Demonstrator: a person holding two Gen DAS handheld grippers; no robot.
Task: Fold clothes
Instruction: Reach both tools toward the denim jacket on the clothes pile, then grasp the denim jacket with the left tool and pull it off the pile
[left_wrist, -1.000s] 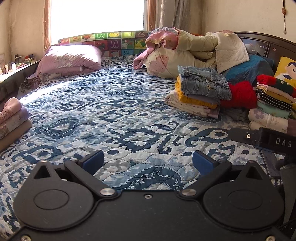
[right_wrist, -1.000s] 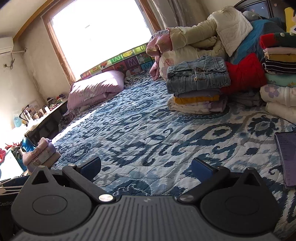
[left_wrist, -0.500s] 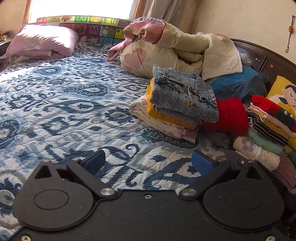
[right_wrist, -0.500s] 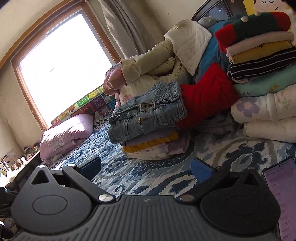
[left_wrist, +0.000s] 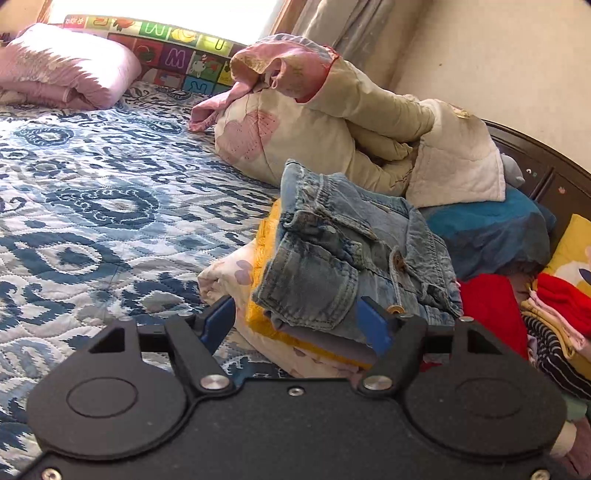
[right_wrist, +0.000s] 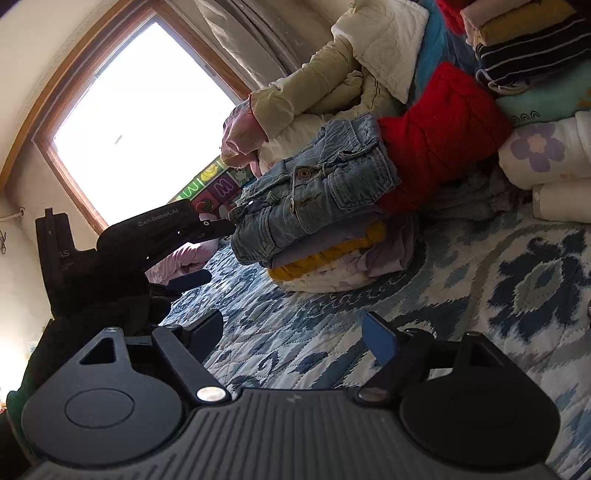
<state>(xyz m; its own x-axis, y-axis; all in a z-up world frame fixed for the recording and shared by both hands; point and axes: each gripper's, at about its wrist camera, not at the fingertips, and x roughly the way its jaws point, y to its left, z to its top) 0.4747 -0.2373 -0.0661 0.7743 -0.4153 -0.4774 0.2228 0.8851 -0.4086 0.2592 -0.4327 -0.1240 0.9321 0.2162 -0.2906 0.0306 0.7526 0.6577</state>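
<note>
A folded denim jacket (left_wrist: 343, 251) tops a small pile of folded clothes with a yellow garment (left_wrist: 266, 240) and a white floral one (left_wrist: 225, 273) under it, on the blue patterned quilt (left_wrist: 92, 206). My left gripper (left_wrist: 297, 326) is open, and the near end of the jacket lies between its blue pads (left_wrist: 218, 325). The right wrist view shows the same jacket (right_wrist: 321, 195), with the left gripper (right_wrist: 218, 251) at its left end, one finger by the top edge. My right gripper (right_wrist: 293, 336) is open over bare quilt (right_wrist: 480, 280), short of the pile and holding nothing.
A red garment (left_wrist: 484, 299) lies against the pile. A second stack of folded clothes (right_wrist: 535, 44) stands at the right. Behind are a bundled cream quilt (left_wrist: 332, 122), a pink pillow (left_wrist: 62, 70), the dark headboard (left_wrist: 546, 177) and a window (right_wrist: 140, 114).
Both grippers have moved across the bed towards the pile of folded clothes. The left now has the jacket's end between its open fingers; the right has come closer and tilted.
</note>
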